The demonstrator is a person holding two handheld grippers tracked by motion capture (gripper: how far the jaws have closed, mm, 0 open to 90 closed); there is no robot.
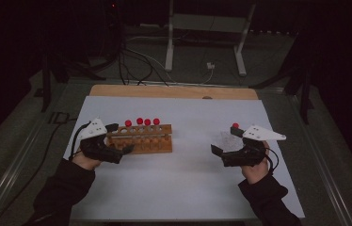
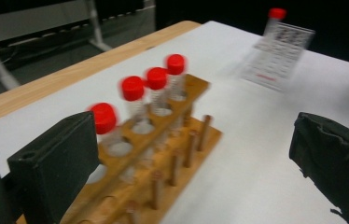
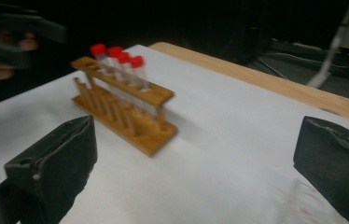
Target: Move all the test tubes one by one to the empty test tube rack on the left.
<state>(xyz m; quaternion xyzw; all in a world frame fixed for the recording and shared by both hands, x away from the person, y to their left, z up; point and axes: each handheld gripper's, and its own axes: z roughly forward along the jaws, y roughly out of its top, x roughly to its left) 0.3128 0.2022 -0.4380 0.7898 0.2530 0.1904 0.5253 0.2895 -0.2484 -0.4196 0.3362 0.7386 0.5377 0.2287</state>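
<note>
My left gripper [image 1: 117, 141] has its jaws wide apart with nothing between them, close beside the left end of the wooden test-tube rack [image 1: 141, 139]. My right gripper [image 1: 221, 153] is also spread and empty, well to the right of the rack. Four clear plastic tubes with round red caps [image 2: 133, 88] stand upright in the rack; a fifth tube [image 1: 235, 128] waits far right of it, by a clear labelled bag [image 2: 280, 58]. I think I should grip it below the cap and lower it straight into a free hole.

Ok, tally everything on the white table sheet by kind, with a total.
Red-capped clear tubes: 5, four in the rack, one on the clear stand
Wooden tube rack: 1
Clear stand with printed label: 1
Total: 7
</note>
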